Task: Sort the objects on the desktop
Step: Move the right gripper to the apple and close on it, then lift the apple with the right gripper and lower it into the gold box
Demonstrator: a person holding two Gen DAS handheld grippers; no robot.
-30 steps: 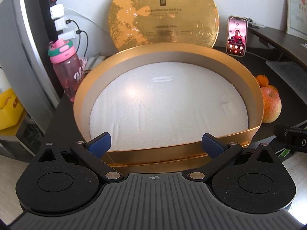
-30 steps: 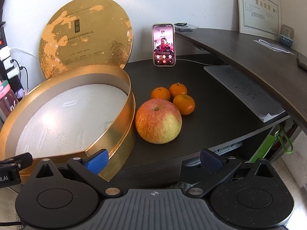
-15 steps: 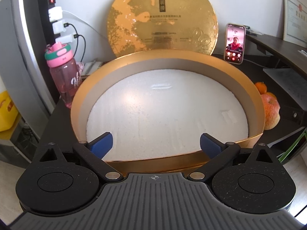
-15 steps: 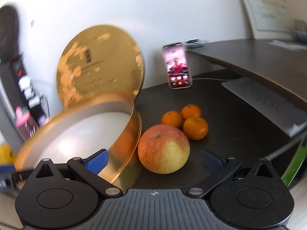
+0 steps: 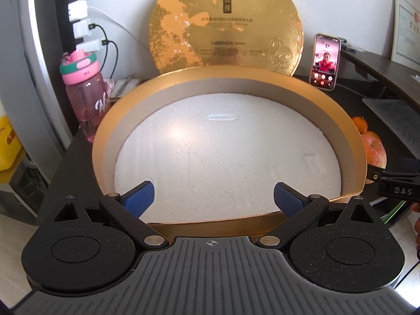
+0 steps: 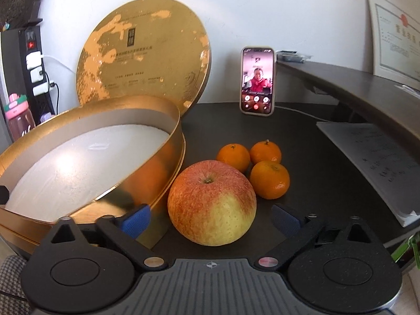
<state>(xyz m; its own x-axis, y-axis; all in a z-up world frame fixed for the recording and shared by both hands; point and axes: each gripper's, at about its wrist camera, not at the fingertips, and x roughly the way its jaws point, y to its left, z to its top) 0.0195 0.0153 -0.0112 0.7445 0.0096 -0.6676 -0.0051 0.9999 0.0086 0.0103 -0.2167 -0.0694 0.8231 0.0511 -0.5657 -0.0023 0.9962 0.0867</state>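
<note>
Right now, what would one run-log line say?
right gripper: jaws closing around apple, not touching | left gripper: open over gold box | box: no fruit inside

White wall (image 6: pixel 275 8) behind a dark desk (image 6: pixel 323 162) with raised shelf (image 6: pixel 367 89).

The right gripper (image 6: pixel 210 218) points forward and downward, its blue-padded jaws spread wide though they have just been closing, with nothing pressed between the pads. The left gripper (image 5: pixel 214 195) angles downward too, jaws parted wide and gripping nothing.
</note>
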